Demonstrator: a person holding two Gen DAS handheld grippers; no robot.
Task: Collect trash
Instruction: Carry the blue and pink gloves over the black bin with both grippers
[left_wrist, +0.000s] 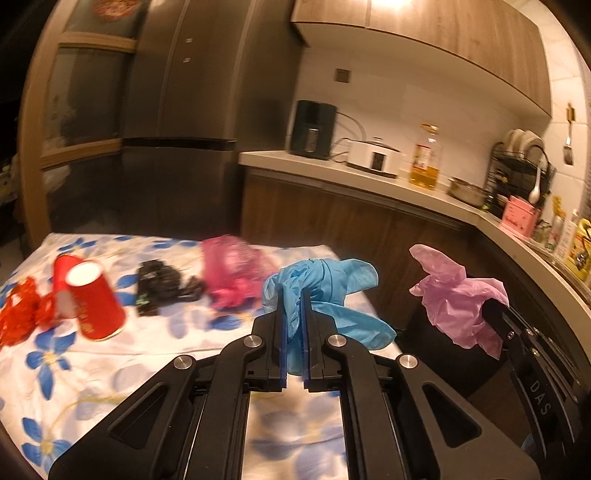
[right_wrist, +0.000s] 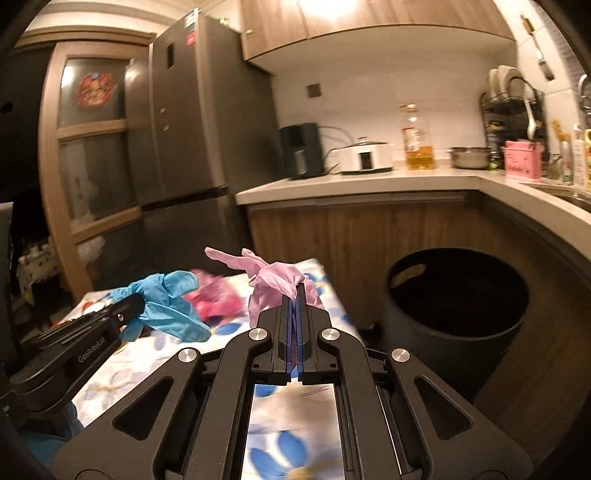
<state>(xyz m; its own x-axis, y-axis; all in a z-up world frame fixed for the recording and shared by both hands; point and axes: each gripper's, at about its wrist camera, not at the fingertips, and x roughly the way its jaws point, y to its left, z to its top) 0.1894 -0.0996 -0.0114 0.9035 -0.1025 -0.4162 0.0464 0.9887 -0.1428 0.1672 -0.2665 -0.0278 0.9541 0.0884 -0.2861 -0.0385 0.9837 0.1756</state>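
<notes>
My left gripper (left_wrist: 294, 291) is shut on a crumpled blue glove (left_wrist: 332, 295) and holds it above the table's right edge. My right gripper (right_wrist: 294, 291) is shut on a crumpled pink glove (right_wrist: 273, 280), also lifted above the table. Each shows in the other's view: the pink glove (left_wrist: 458, 295) to the right, the blue glove (right_wrist: 166, 302) to the left. A dark round bin (right_wrist: 458, 306) stands open on the floor right of the table. On the floral tablecloth (left_wrist: 155, 350) lie two red paper cups (left_wrist: 92, 299), red crumpled wrapping (left_wrist: 18, 314), a black crumpled bag (left_wrist: 162, 284) and a pink plastic bag (left_wrist: 229, 269).
A kitchen counter (right_wrist: 369, 184) runs behind and around to the right, carrying an air fryer (right_wrist: 301, 149), a white cooker (right_wrist: 364, 155), an oil bottle (right_wrist: 417, 142), a pot (right_wrist: 469, 157) and a dish rack (right_wrist: 513, 110). A tall fridge (right_wrist: 192, 129) stands behind the table.
</notes>
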